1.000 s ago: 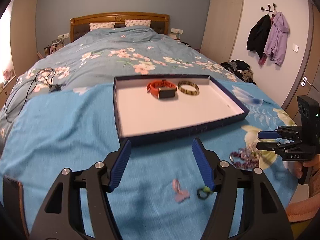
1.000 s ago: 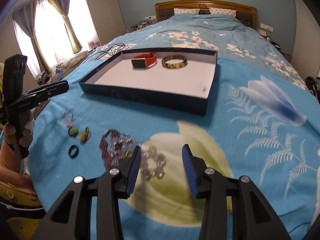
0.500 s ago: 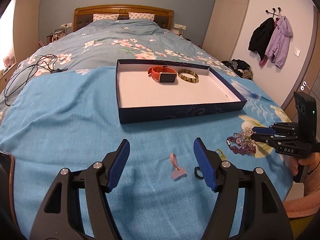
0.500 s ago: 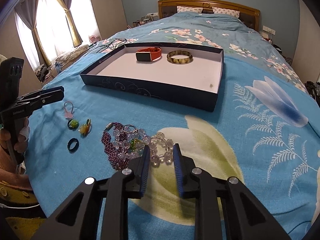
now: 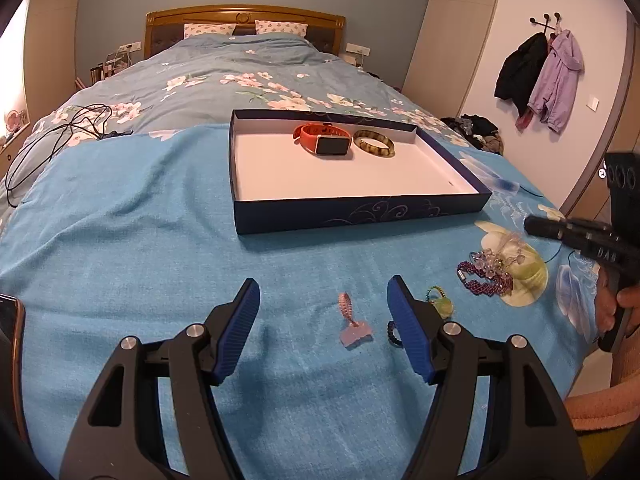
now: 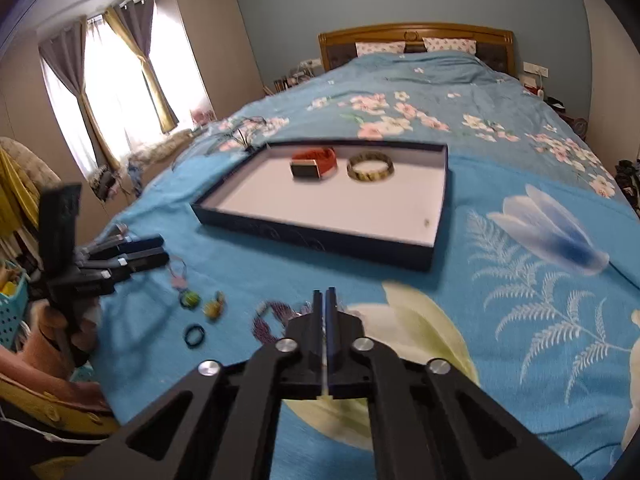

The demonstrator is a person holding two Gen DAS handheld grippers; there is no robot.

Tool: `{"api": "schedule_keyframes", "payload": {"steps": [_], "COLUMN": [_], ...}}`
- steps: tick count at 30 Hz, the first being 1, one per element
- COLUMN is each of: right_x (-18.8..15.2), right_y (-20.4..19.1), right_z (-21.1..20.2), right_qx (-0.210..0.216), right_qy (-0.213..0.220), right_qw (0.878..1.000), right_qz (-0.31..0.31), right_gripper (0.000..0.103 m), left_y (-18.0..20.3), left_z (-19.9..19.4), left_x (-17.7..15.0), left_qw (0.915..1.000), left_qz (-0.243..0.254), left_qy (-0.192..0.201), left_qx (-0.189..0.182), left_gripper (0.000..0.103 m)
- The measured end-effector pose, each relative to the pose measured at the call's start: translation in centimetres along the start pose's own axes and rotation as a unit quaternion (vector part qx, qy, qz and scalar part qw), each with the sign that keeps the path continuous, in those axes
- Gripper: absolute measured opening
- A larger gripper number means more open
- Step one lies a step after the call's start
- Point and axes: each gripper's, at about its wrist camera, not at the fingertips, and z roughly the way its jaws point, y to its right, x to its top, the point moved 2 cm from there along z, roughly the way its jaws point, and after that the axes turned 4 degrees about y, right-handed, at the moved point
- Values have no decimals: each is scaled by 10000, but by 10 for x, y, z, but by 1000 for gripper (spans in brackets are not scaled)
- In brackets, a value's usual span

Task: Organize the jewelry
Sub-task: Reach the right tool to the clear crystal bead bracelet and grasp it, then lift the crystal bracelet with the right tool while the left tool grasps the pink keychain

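A dark blue tray (image 5: pixel 360 216) (image 6: pixel 320 236) on the bed holds an orange watch (image 5: pixel 320 138) (image 6: pixel 314 162) and a striped bangle (image 5: pixel 374 143) (image 6: pixel 370 167). In front of it lie a pink charm (image 5: pixel 352 322), a black ring (image 5: pixel 393 332) (image 6: pixel 195 335), a yellow-green piece (image 5: pixel 440 304) (image 6: pixel 214 308) and a heap of purple and clear bead bracelets (image 5: pixel 492 268) (image 6: pixel 270 320). My left gripper (image 5: pixel 322 300) is open above the charm. My right gripper (image 6: pixel 324 298) (image 5: pixel 536 226) is shut at the clear beads; the view does not show whether a bead is pinched.
A blue towel (image 5: pixel 120 240) covers the near bed. A black cable (image 5: pixel 52 132) lies at the far left. A phone (image 5: pixel 10 340) sits at the left edge. Coats (image 5: pixel 536 76) hang on the right wall.
My right gripper has closed over the bead heap and lifted, with its view tilting up. My left gripper has pulled back a little and stays open.
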Motion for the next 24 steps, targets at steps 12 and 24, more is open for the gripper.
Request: {"api": "schedule_keyframes", "payload": {"steps": [12,24], "right_x": [-15,4], "right_y": [3,2], "right_z": [35,6], "right_qx": [-296,168], "right_qy": [-627,-91], "right_qw": [9976,9996], "right_qz": [-41,230], "right_gripper": [34,8], "left_y": [-2,0], "left_z": [3,6], "left_x": [-1,-1], "left_qw": [10000,9999], "left_qz": [-22,21], "left_qy": [-44,-85], "left_qx": [-35,-71], "left_gripper": [66,66]}}
